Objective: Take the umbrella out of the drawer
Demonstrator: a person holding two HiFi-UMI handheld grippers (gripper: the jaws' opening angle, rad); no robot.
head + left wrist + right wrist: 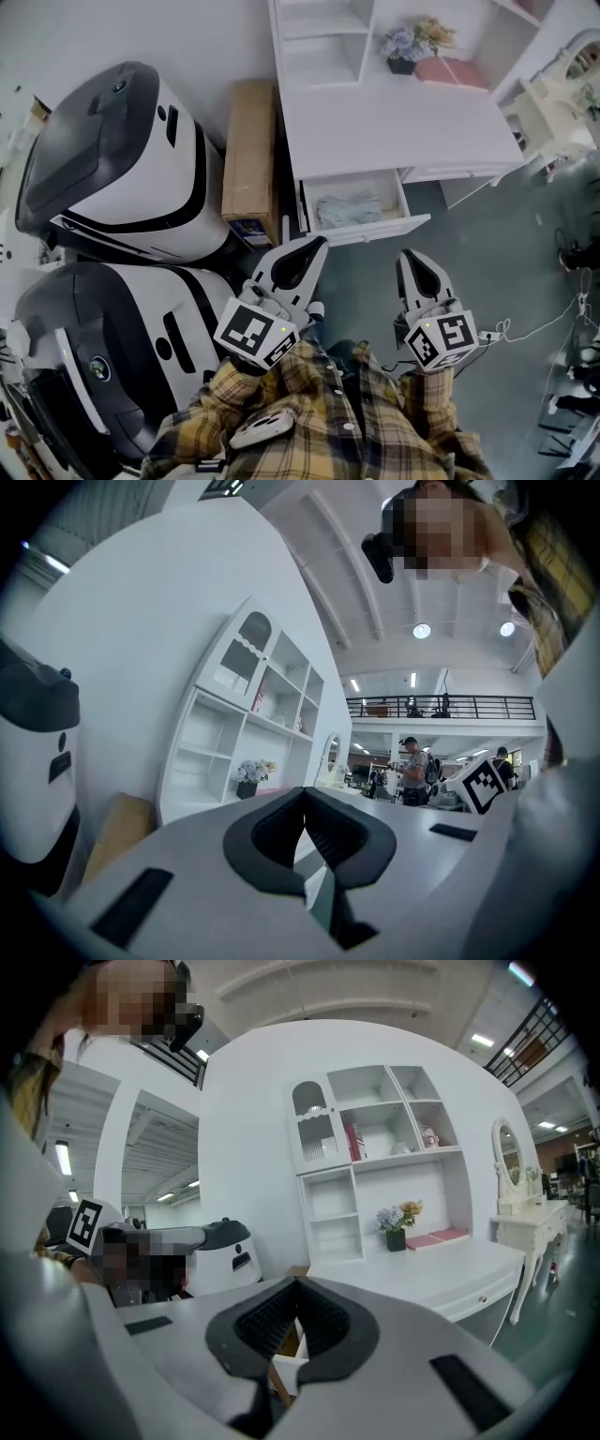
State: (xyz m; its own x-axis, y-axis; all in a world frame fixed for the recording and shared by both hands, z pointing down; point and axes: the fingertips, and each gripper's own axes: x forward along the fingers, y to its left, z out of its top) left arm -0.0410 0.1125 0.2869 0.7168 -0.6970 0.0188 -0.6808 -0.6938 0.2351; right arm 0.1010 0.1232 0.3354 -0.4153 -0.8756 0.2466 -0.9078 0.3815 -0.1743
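A white desk (pixel 394 122) has one drawer (pixel 412 223) pulled open at its left front. Inside lies a pale grey-blue folded umbrella (pixel 349 208). My left gripper (pixel 316 246) hovers just in front of the drawer's left corner, its tips pointing toward it, jaws shut and empty. My right gripper (pixel 411 257) is a little in front of the drawer's right corner, also shut with nothing in it. In the left gripper view the left gripper (pixel 305 794) shows its pads meeting. The right gripper (pixel 297 1283) looks the same in its own view. The umbrella is hidden in both gripper views.
A cardboard box (pixel 248 155) leans beside the desk's left side. Two big white-and-black machines (pixel 131 159) (pixel 112 347) fill the left. On the desk stand a flower pot (pixel 405 47) and a pink book (pixel 452 71). A white dressing table (pixel 553 103) and floor cables (pixel 525 328) are on the right.
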